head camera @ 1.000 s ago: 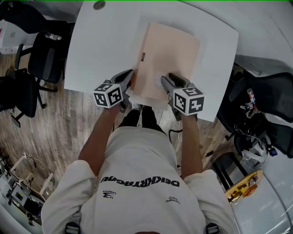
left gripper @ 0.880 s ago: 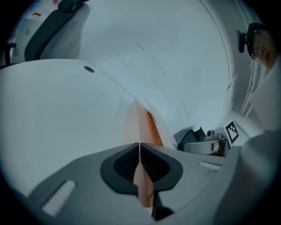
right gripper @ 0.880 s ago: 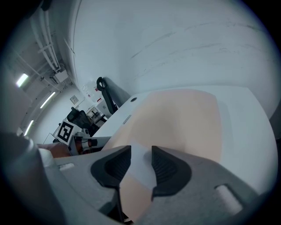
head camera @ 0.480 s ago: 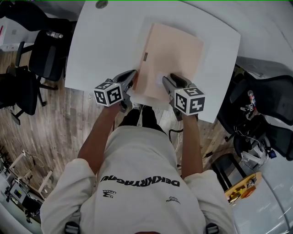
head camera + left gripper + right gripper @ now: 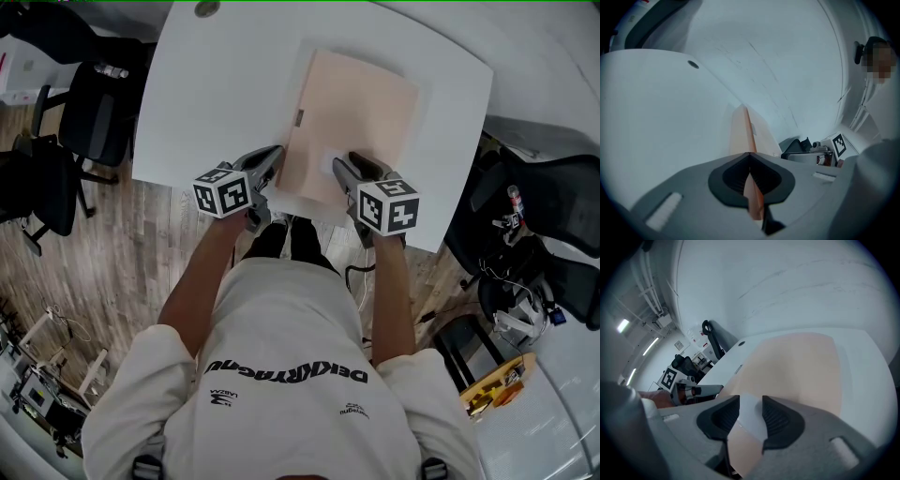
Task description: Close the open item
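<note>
Barely anything has shifted in the last second: the peach-coloured flat card folder (image 5: 352, 122) has nudged a hair to the right in the head view, and both grippers sit where they were. It lies on the white table (image 5: 216, 84) with its near end right at the table's edge.

Left gripper (image 5: 750, 176) is pinched tight on the folder's left edge, with the thin card squeezed between the pads. Right gripper (image 5: 750, 413) has its jaws well apart over a pale white patch (image 5: 328, 164) on the cover, not clamping anything as far as I can see.

As for what could go wrong, only one side is really gripped. Any tug from the left could drag the whole folder toward the near edge (it's already close) or crease that edge. The open right jaws probably wouldn't stop it skating. If the cover isn't fully flat, it may spring back up when the left gripper releases it.
</note>
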